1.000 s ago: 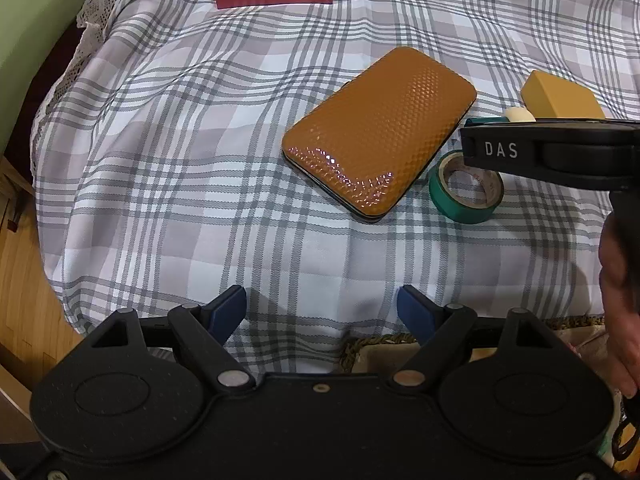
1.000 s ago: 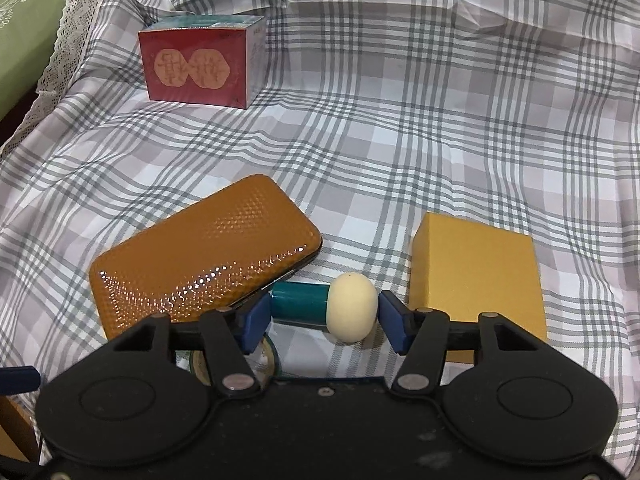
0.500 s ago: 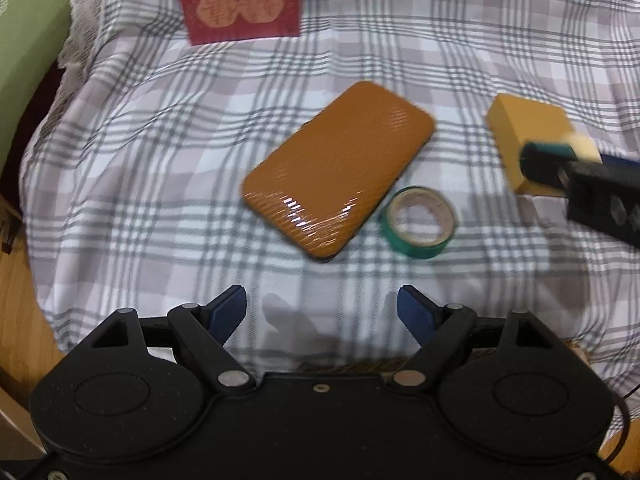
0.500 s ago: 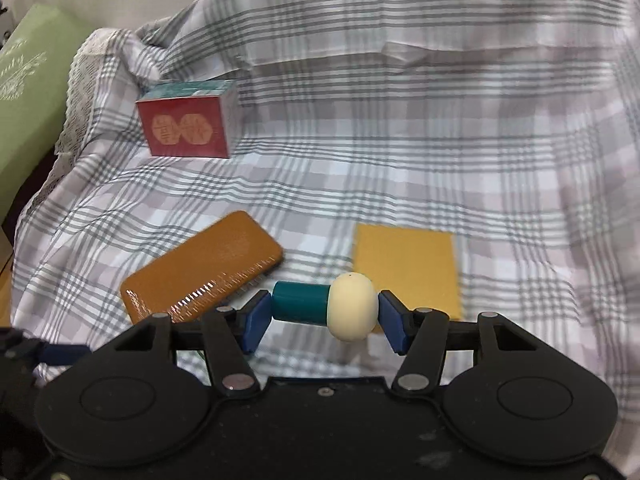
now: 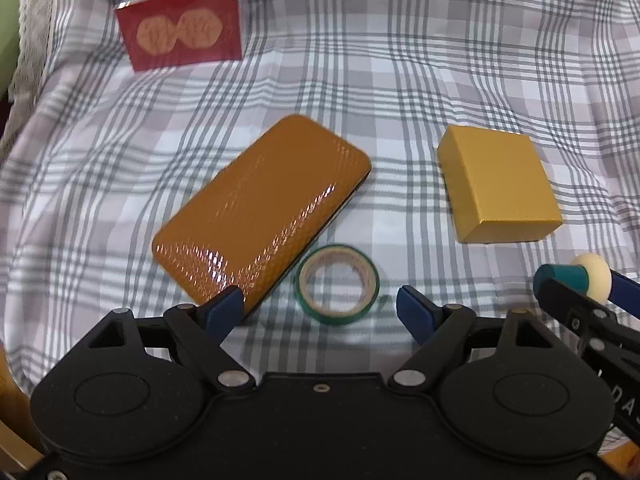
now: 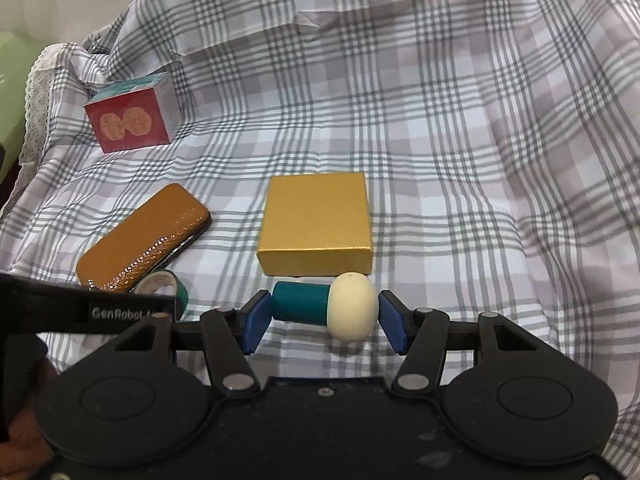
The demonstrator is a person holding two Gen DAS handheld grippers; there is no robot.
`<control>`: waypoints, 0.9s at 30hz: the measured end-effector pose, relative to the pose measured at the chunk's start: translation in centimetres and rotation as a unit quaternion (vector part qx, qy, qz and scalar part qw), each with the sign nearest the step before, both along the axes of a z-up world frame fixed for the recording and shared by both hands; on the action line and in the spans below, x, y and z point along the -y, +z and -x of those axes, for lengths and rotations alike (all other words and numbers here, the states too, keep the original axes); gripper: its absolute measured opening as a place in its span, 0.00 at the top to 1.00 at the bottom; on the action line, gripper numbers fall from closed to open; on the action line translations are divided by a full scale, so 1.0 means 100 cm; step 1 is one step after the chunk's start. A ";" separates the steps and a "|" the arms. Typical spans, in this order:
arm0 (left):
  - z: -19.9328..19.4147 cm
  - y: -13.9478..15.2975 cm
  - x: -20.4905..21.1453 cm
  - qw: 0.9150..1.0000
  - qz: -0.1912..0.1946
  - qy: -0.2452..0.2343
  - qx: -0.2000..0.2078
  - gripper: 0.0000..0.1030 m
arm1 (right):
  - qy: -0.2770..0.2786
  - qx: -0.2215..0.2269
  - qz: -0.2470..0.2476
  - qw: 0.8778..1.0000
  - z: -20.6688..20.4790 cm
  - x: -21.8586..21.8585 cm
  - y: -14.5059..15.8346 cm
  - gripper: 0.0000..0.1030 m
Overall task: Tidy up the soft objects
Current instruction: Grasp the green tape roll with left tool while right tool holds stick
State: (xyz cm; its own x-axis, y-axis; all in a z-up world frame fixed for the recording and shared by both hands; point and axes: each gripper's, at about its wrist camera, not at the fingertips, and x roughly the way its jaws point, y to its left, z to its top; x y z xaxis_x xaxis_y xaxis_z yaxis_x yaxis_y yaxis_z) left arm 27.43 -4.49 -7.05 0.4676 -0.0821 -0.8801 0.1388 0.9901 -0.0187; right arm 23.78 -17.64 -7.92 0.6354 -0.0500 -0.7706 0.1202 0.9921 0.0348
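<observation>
My right gripper (image 6: 320,320) is shut on a small teal-and-cream mushroom-shaped toy (image 6: 328,308), held crosswise between its blue pads above the checked cloth (image 6: 440,160). The same toy (image 5: 580,278) shows at the right edge of the left wrist view. My left gripper (image 5: 320,308) stands open over the cloth's near edge, and the green tape roll (image 5: 338,284) lies just beyond the gap between its fingertips. An orange textured case (image 5: 264,208) lies left of the roll, a yellow box (image 5: 496,184) to the right.
A red and teal box (image 5: 180,28) stands at the back left of the cloth (image 5: 360,80), also seen as the red box (image 6: 128,120). A green cushion and lace trim (image 6: 36,92) border the left side. Wooden floor shows at the lower left.
The right gripper carried the mushroom toy up and away from the tape roll, toward the right of the yellow box. The left gripper moved forward, so the tape roll now lies before its fingers.
</observation>
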 end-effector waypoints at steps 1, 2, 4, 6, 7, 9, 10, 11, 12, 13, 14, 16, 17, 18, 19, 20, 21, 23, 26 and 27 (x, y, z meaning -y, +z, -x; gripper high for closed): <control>-0.001 0.000 0.002 1.000 0.000 -0.003 -0.002 0.23 | -0.001 0.000 -0.002 1.000 0.001 0.002 -0.001 0.45; -0.001 0.001 0.003 1.000 0.007 -0.006 -0.005 0.23 | -0.002 0.000 -0.003 1.000 0.003 0.004 -0.001 0.45; 0.000 0.001 0.005 1.000 0.017 -0.010 -0.016 0.23 | -0.005 -0.001 -0.004 1.000 0.003 0.007 -0.003 0.45; 0.003 -0.001 0.009 0.999 0.018 -0.017 -0.021 0.23 | -0.006 -0.001 -0.007 1.000 0.003 0.009 -0.003 0.45; 0.004 -0.003 0.011 0.999 0.013 -0.019 -0.023 0.23 | -0.006 -0.001 -0.009 1.000 0.004 0.010 -0.003 0.45; 0.002 -0.009 0.013 0.999 0.004 -0.016 -0.029 0.24 | -0.008 -0.002 -0.013 1.000 0.004 0.011 -0.004 0.45; 0.000 -0.012 0.013 0.999 0.003 -0.012 -0.033 0.24 | -0.008 -0.003 -0.014 1.000 0.004 0.012 -0.005 0.45; -0.003 -0.014 0.012 0.999 0.007 -0.007 -0.039 0.24 | -0.008 -0.004 -0.015 1.000 0.004 0.012 -0.006 0.45; -0.005 -0.016 0.012 0.999 0.012 -0.003 -0.041 0.24 | -0.008 -0.004 -0.015 1.000 0.004 0.012 -0.006 0.45; -0.008 -0.017 0.011 0.999 0.015 0.003 -0.043 0.24 | -0.008 -0.004 -0.015 1.000 0.005 0.012 -0.007 0.45; -0.010 -0.018 0.011 0.999 0.017 0.007 -0.043 0.24 | -0.008 -0.005 -0.015 1.000 0.005 0.012 -0.007 0.45; -0.014 -0.019 0.011 0.999 0.026 0.011 -0.042 0.25 | -0.007 -0.006 -0.015 1.000 0.005 0.012 -0.009 0.45; -0.017 -0.020 0.011 0.999 0.029 0.013 -0.043 0.26 | -0.008 -0.006 -0.016 1.000 0.005 0.012 -0.009 0.45; -0.017 -0.021 0.012 0.999 0.030 0.015 -0.042 0.26 | -0.009 -0.007 -0.016 1.000 0.005 0.012 -0.010 0.45; -0.019 -0.021 0.016 0.999 0.029 0.016 -0.038 0.30 | -0.009 -0.007 -0.016 1.000 0.005 0.013 -0.010 0.45; -0.018 -0.021 0.018 0.999 0.026 0.014 -0.032 0.37 | -0.011 -0.007 -0.017 1.000 0.005 0.014 -0.010 0.45; -0.018 -0.021 0.020 0.999 0.022 0.010 -0.025 0.41 | -0.013 -0.007 -0.017 1.000 0.005 0.014 -0.010 0.45; -0.018 -0.021 0.025 1.000 0.014 0.000 -0.014 0.54 | -0.016 -0.006 -0.017 1.000 0.006 0.016 -0.010 0.45; -0.018 -0.020 0.027 1.000 0.022 -0.011 -0.014 0.54 | -0.022 -0.006 -0.015 1.000 0.007 0.017 -0.010 0.45; -0.017 -0.019 0.026 1.000 0.024 -0.012 -0.015 0.54 | -0.022 -0.006 -0.014 1.000 0.008 0.017 -0.010 0.45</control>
State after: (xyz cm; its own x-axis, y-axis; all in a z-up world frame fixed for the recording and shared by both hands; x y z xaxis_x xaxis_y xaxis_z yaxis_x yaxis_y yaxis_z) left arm 29.14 -7.09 -8.94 0.4393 -0.1362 -0.8880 0.1613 0.9843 -0.0712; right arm 22.96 -19.31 -8.89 0.6234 -0.0560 -0.7799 0.1646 0.9845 0.0608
